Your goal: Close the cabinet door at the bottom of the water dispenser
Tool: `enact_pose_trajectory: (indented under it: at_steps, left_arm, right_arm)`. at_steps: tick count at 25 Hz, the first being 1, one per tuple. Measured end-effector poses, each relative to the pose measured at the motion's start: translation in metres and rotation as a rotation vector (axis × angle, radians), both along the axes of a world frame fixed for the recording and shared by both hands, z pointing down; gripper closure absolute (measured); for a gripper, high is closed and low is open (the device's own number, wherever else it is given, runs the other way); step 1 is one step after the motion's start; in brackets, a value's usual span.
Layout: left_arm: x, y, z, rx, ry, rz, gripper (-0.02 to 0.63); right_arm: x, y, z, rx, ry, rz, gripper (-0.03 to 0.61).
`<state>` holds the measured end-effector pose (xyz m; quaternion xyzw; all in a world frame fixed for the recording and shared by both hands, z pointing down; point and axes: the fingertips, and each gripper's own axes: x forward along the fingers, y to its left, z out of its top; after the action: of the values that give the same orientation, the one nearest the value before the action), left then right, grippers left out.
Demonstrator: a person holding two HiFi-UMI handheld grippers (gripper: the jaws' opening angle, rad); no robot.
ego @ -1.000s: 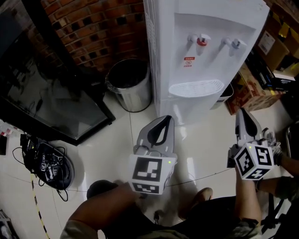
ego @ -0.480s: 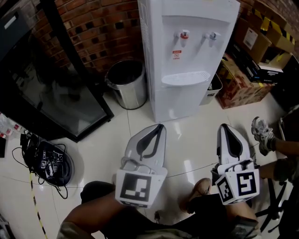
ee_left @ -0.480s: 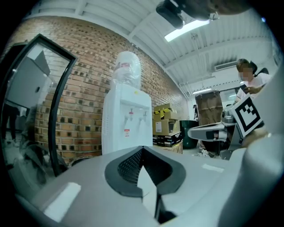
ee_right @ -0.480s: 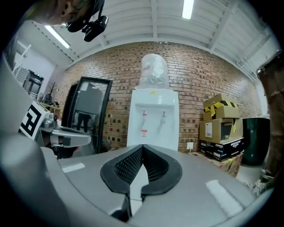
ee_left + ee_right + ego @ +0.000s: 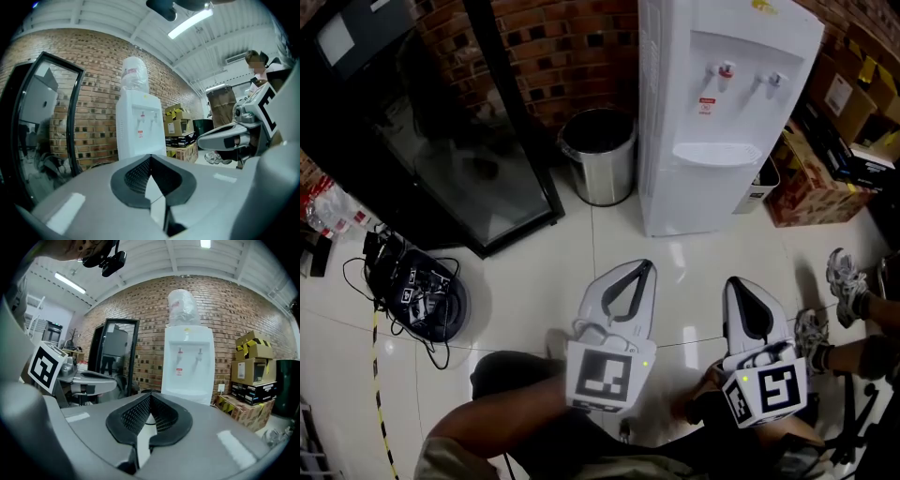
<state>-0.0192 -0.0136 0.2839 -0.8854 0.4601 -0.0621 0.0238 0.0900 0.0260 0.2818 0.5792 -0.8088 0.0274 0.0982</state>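
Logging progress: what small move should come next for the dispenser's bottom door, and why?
Probably lean in to check: the lower front of the water dispenser looks flush, no door ajar, while the left gripper and right gripper hang short of it, jaws together, empty.

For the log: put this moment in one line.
left gripper: shut, empty | right gripper: shut, empty | water dispenser: untouched | cabinet door: looks closed
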Motion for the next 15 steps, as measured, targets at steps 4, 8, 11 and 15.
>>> enact_pose_trajectory:
  at_steps: [4, 8, 11, 15]
  left_arm:
    - [0.000, -0.001, 0.001, -0.036, 0.047, -0.004, 0.614]
    - [0.004, -0.003, -0.001, -0.031, 0.046, 0.008, 0.614]
    - [0.006, -0.004, -0.002, -0.029, 0.041, 0.014, 0.614]
    - [0.007, -0.007, -0.003, -0.037, 0.054, 0.007, 0.614]
  right_arm:
    - [-0.005, -0.001, -0.003, 0.000, -0.010, -0.015, 0.578]
    - [0.001, -0.006, -0.004, -0.003, -0.019, 0.006, 0.578]
    - [0.005, -0.009, -0.004, -0.004, -0.026, 0.018, 0.578]
    - [0.013, -0.012, -0.005, -0.005, -0.037, 0.045, 0.578]
